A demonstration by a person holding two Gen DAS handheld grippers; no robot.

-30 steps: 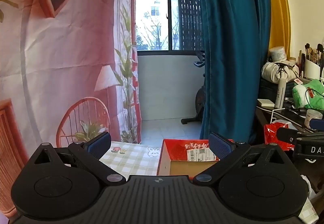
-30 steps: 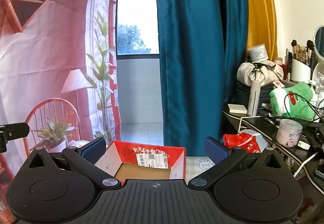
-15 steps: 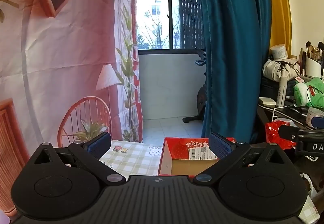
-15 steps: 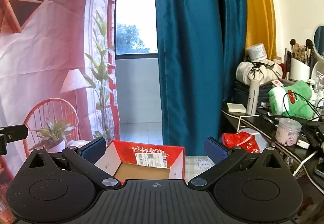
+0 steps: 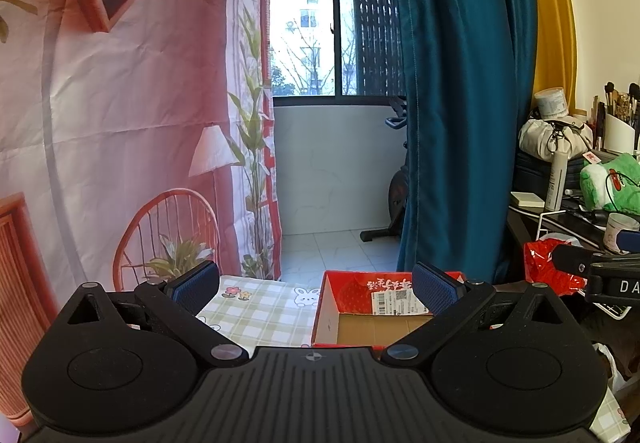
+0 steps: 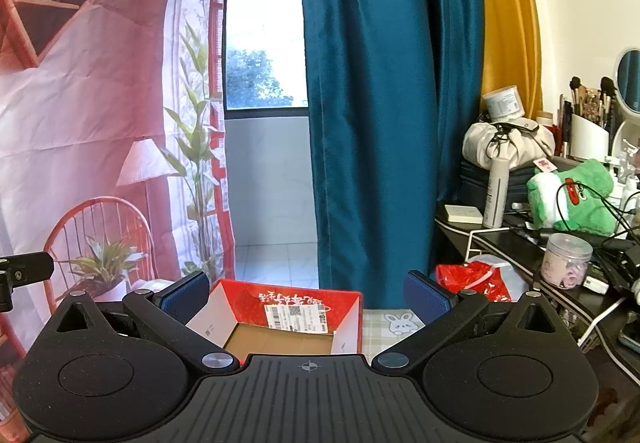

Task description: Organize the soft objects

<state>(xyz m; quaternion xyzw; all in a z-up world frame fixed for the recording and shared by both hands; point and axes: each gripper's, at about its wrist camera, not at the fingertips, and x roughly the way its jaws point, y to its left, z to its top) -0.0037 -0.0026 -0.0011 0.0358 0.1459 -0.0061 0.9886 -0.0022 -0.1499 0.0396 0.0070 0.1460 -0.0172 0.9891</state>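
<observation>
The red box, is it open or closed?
Open. The red box has no lid on top, and its brown cardboard floor shows; what shows of it looks empty.

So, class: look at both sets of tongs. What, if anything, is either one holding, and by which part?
Nothing is held. The left tongs and right tongs are both open and empty above the red cardboard box.
</observation>
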